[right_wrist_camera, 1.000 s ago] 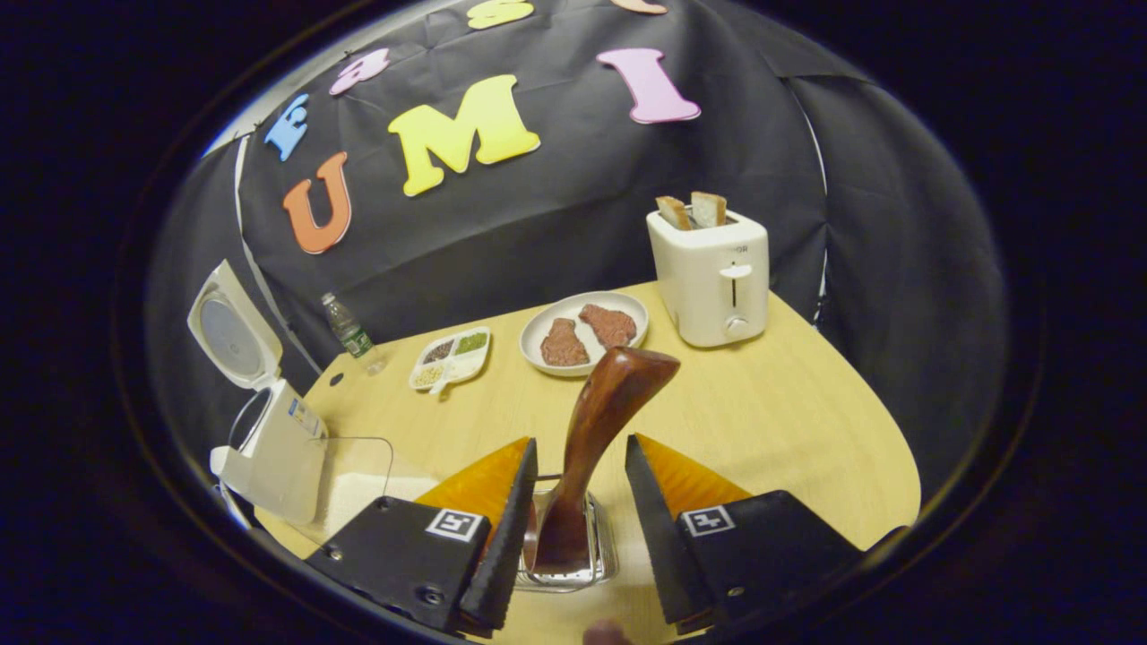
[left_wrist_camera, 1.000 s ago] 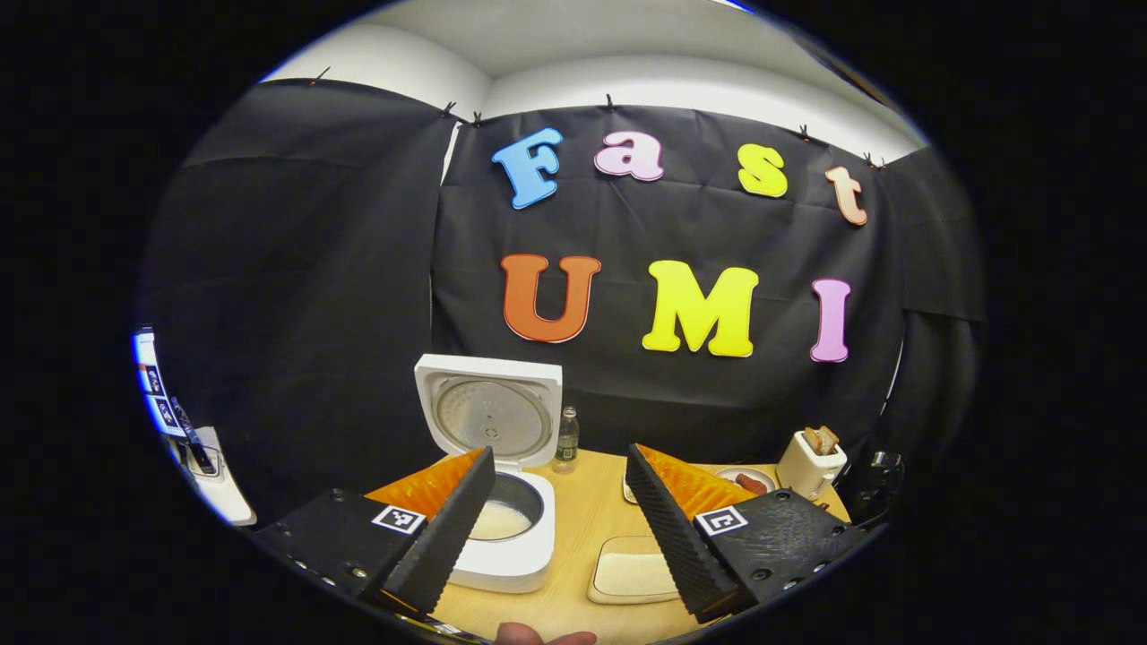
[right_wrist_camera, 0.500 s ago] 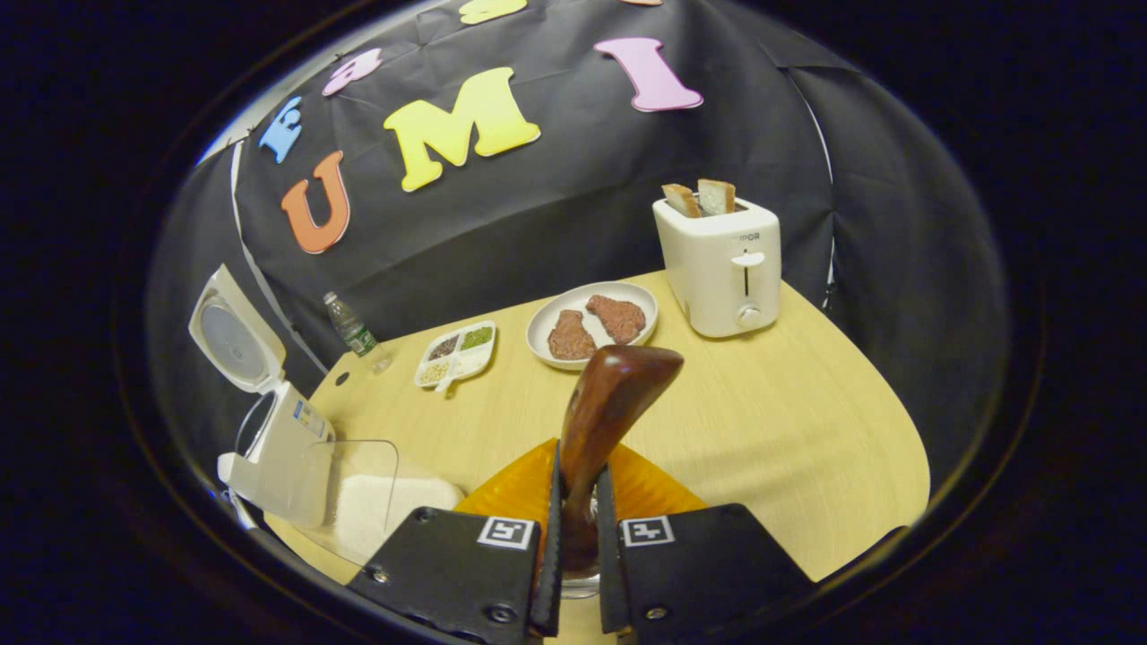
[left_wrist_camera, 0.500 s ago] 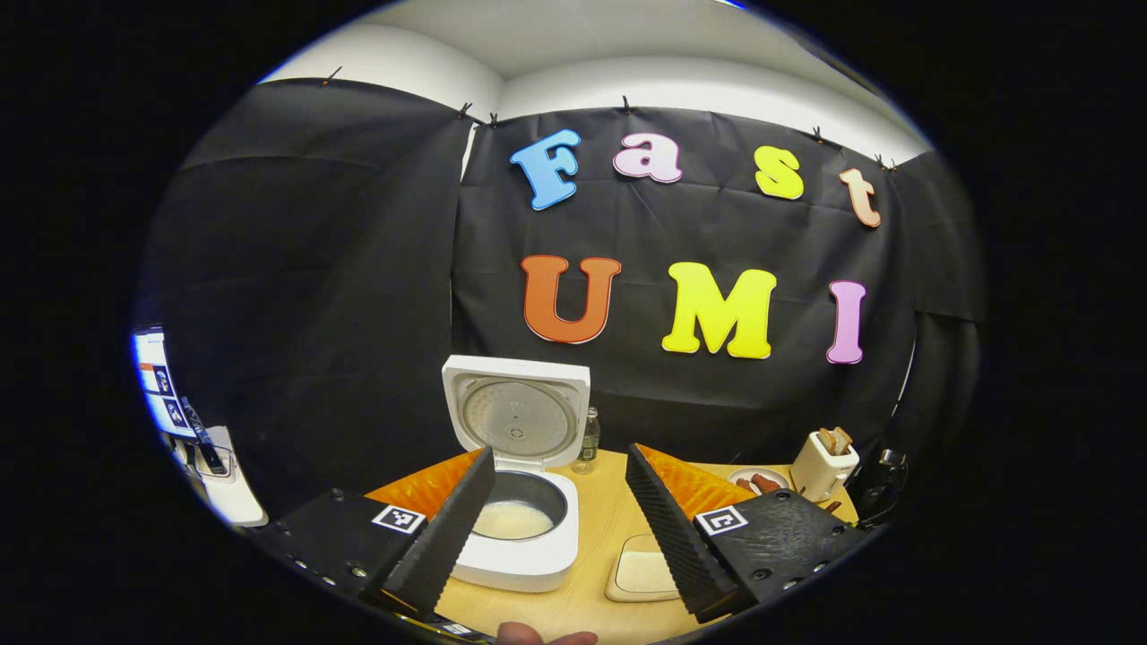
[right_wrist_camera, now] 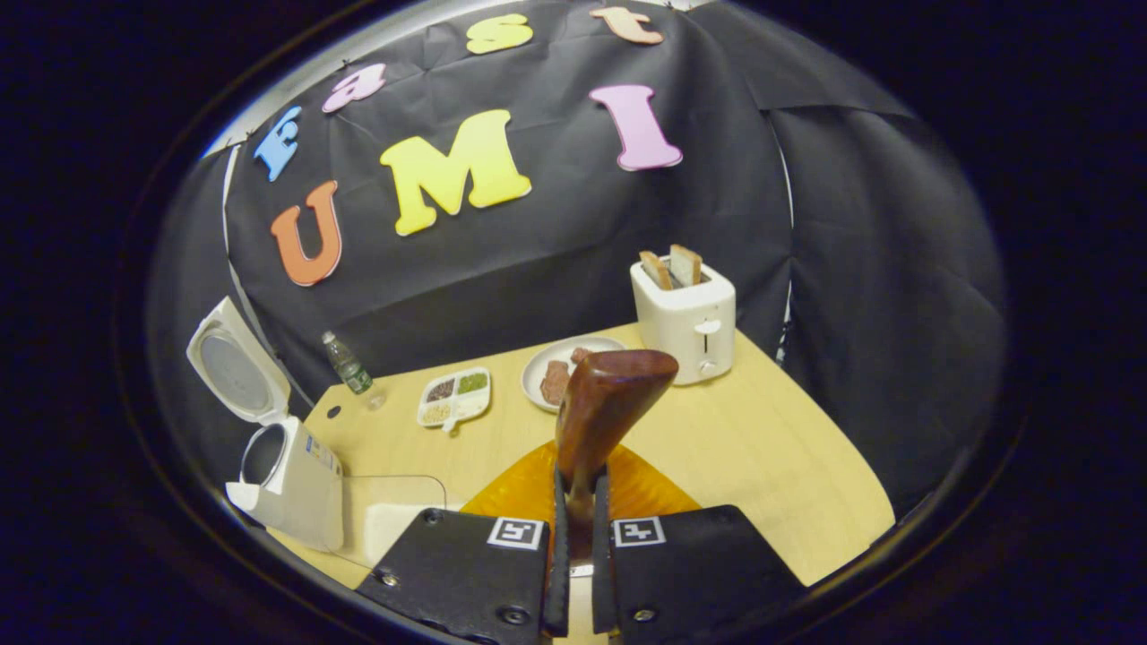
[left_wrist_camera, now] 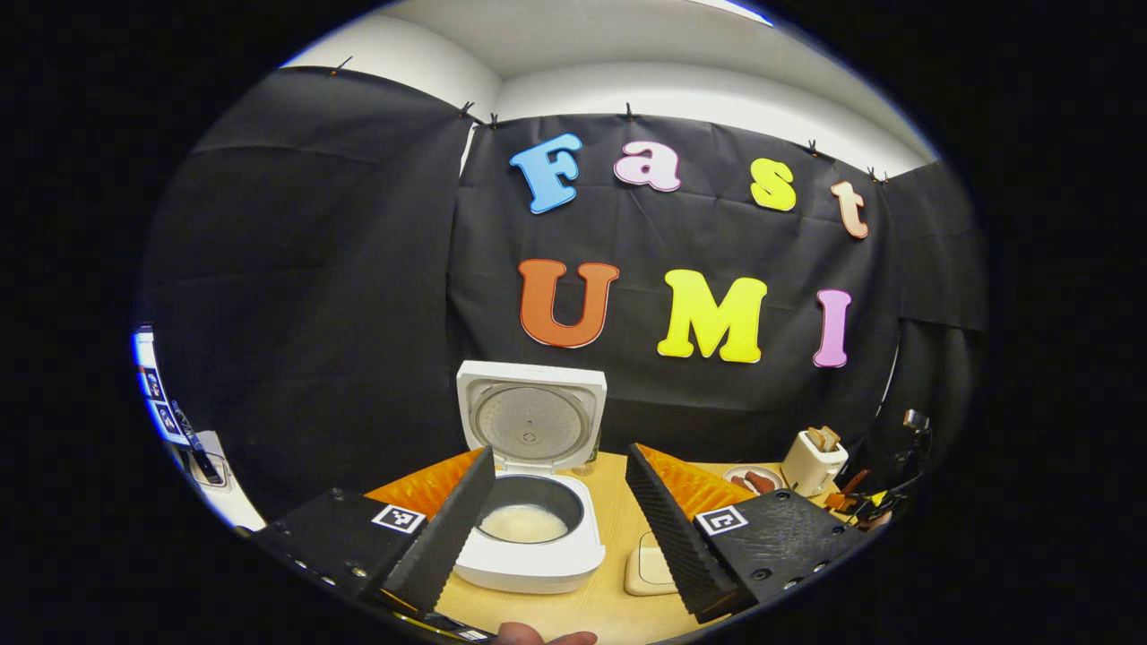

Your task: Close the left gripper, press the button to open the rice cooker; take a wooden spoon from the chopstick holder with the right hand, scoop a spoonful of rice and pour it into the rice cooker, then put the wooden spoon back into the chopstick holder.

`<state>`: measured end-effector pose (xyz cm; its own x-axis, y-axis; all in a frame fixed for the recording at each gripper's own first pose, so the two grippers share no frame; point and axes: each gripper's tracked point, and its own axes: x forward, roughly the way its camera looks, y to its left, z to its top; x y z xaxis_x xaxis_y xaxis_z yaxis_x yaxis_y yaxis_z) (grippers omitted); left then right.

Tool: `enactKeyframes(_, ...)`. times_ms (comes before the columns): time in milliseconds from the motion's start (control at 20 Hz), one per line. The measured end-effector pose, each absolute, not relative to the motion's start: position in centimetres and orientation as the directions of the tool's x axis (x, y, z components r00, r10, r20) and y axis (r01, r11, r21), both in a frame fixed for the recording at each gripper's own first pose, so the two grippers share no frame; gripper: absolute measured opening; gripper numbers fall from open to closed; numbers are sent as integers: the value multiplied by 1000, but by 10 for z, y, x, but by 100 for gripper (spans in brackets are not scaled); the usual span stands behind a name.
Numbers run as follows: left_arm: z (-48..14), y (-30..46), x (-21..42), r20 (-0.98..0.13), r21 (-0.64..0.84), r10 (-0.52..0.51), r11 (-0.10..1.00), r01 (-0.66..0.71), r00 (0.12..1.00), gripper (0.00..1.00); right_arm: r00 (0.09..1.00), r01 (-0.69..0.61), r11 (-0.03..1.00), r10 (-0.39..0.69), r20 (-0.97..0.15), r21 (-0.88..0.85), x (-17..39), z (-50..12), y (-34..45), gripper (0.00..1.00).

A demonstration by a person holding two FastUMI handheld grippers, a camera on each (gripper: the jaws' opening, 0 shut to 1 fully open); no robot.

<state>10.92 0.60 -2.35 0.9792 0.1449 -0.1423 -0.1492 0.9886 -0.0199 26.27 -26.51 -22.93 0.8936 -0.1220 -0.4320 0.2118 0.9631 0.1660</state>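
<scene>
Cooker (left_wrist_camera: 529, 502) ahead stood open; your right gripper (right_wrist_camera: 573, 537) clamped the spoon (right_wrist_camera: 602, 408), left gripper (left_wrist_camera: 556, 528) gaped empty. Scooping, pouring, returning remained.

My right gripper (right_wrist_camera: 573, 555) clamps wooden spoon (right_wrist_camera: 602, 408); bowl end hidden below my fingers. Chopstick holder hidden beneath. Rice tray (left_wrist_camera: 652, 568) half behind my left gripper's finger (left_wrist_camera: 674, 528). Bottle (left_wrist_camera: 591, 463) hidden behind rice cooker (left_wrist_camera: 533, 484) lid. Toaster (left_wrist_camera: 811, 459) too small for detail.

Dark wooden spoon (right_wrist_camera: 605, 408) stands upright; white rice cooker (left_wrist_camera: 529, 537) open, lid up.
</scene>
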Motion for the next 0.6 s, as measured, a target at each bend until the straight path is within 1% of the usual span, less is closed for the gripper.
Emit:
enactKeyframes(50,-23,11,107,-138,-17,139,990,-143,981,94,903,200,968,-121,-413,155,262,-215,-256,12)
enactKeyframes(150,-22,20,103,-129,-16,128,991,-131,983,94,919,163,979,-104,-379,125,260,-193,-231,10)
enactKeyframes(300,-20,38,96,-122,-16,119,992,-122,985,94,939,102,991,-66,-338,87,261,-176,-183,9)
enactKeyframes(450,-21,61,86,-126,-5,131,991,-132,983,94,935,35,996,-4,-354,80,264,-186,-132,9)
enactKeyframes(600,-23,84,79,-134,-4,156,987,-158,979,94,920,-8,999,23,-391,38,264,-215,-93,9)
